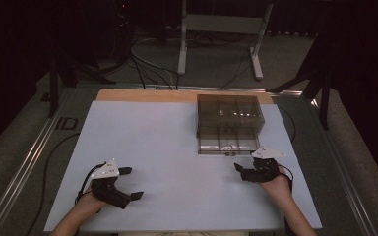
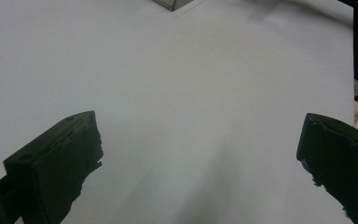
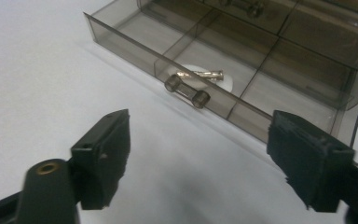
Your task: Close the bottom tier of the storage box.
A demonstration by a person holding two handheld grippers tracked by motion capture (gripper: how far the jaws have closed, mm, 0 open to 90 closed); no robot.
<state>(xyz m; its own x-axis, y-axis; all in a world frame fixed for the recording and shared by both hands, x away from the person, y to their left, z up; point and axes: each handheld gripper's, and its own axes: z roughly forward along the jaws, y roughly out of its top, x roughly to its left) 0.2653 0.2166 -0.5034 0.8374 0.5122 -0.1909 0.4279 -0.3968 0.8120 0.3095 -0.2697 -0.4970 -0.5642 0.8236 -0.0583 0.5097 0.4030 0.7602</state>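
From the high view, the left gripper (image 1: 130, 183) rests at seven o'clock on the white table (image 1: 177, 147), jaws spread wide and empty; the right gripper (image 1: 239, 169) at four o'clock sits just below the smoky drawer box (image 1: 230, 123), its gap hard to judge. The left gripper view shows wide jaws over bare table. The right gripper view shows wide, empty jaws near the drawer handle (image 3: 187, 91); a metal piece (image 3: 200, 74), perhaps a screw, lies in the compartment behind.

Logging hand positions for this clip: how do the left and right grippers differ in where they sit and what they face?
The left gripper rests at the near left of the white table, far from the smoky plastic drawer box; the right gripper sits just in front of it. The left gripper faces bare tabletop; the right gripper faces the pulled-out drawer's handle. Both are open and hold nothing.
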